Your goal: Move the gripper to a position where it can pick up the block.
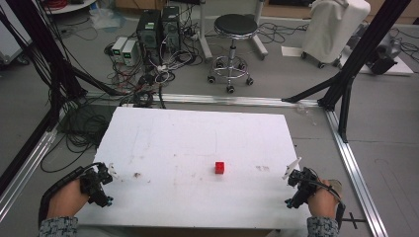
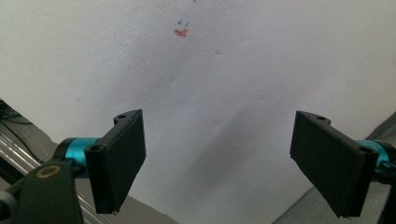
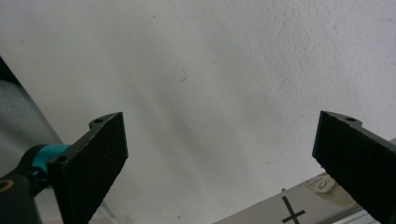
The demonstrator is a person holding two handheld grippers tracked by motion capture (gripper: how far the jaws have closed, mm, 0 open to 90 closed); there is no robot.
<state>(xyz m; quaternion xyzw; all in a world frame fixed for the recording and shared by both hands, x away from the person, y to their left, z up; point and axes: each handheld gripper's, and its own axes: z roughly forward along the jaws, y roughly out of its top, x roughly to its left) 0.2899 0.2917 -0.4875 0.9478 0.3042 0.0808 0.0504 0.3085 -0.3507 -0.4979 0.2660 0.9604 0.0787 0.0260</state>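
red cube mid-counter, slightly right | left claw near-left corner, released, empty | right claw near-right edge, released, empty | nearer: right, likely.

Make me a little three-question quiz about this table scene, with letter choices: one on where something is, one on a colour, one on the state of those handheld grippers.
1. Where is the small cube?
A. on the floor
B. on the white table, between the two grippers
C. held in a gripper

2. What colour is the cube?
A. red
B. blue
C. green

3. How do the left gripper and right gripper stand?
A. both shut
B. one shut on the cube
C. both open, holding nothing

Answers: 1 B, it sits alone on the tabletop; 2 A, plainly red; 3 C, each gripper view shows bare table between wide-apart jaws.
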